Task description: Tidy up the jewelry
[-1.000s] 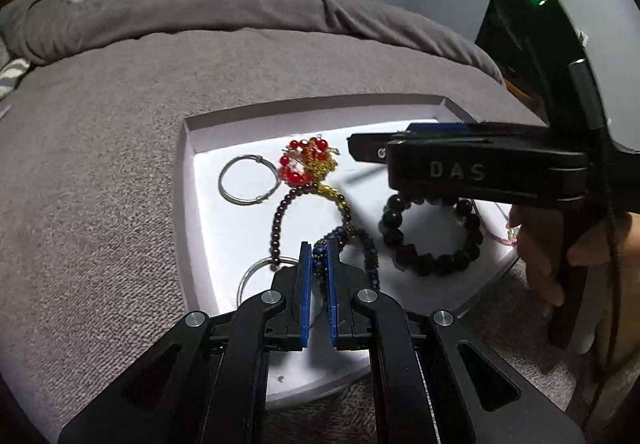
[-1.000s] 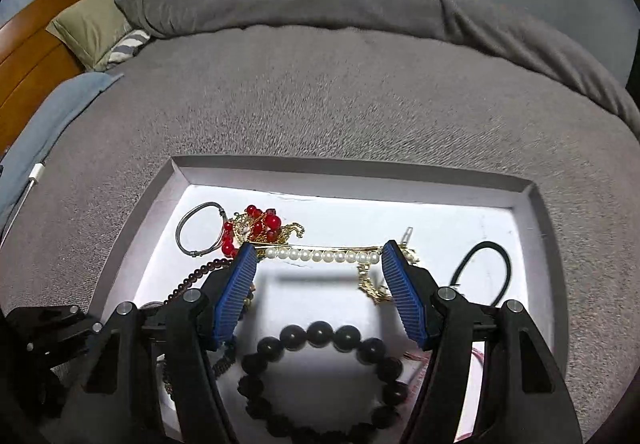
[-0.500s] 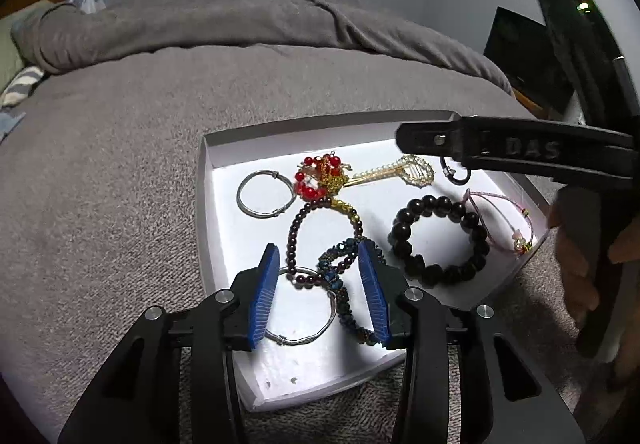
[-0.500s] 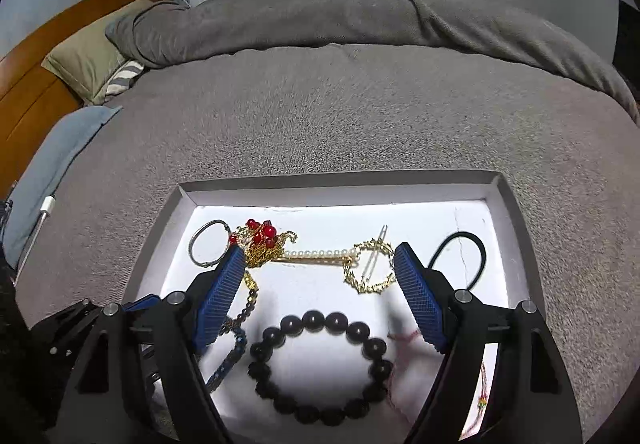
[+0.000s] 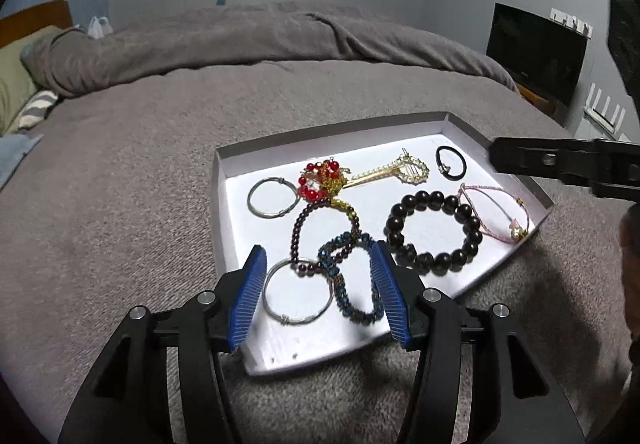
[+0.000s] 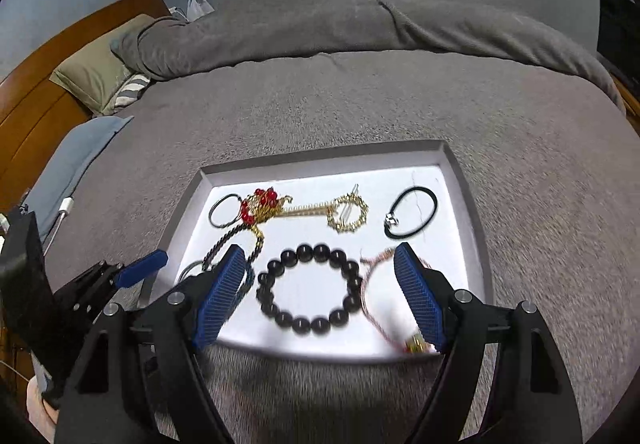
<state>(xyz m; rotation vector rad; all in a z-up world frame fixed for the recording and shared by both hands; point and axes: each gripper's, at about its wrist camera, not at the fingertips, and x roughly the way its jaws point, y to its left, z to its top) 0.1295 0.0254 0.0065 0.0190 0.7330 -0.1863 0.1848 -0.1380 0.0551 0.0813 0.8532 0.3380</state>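
I have both grippers hanging over the white tray [image 5: 219, 203] that sits on the grey bed [image 5: 140, 147]. My left gripper [image 5: 318, 294] has just been opening its jaws; they stand apart with nothing pinched, and under the gap lie a silver ring [image 5: 298, 292] and the blue bead bracelet [image 5: 352, 284], which overlaps a dark red bead strand [image 5: 298, 228]. My right gripper [image 6: 316, 294] is spread wide and empty, its blue pads [image 6: 220, 296] framing the black bead bracelet [image 6: 310, 288] lying flat in the tray. A pink cord bracelet [image 6: 374, 292] lies just beside the right pad. Further back in the tray are a second silver ring [image 5: 272, 197], a red and gold ornament [image 5: 320, 179], a gold pearl pin [image 5: 400, 171] and a black hair tie [image 5: 450, 163]
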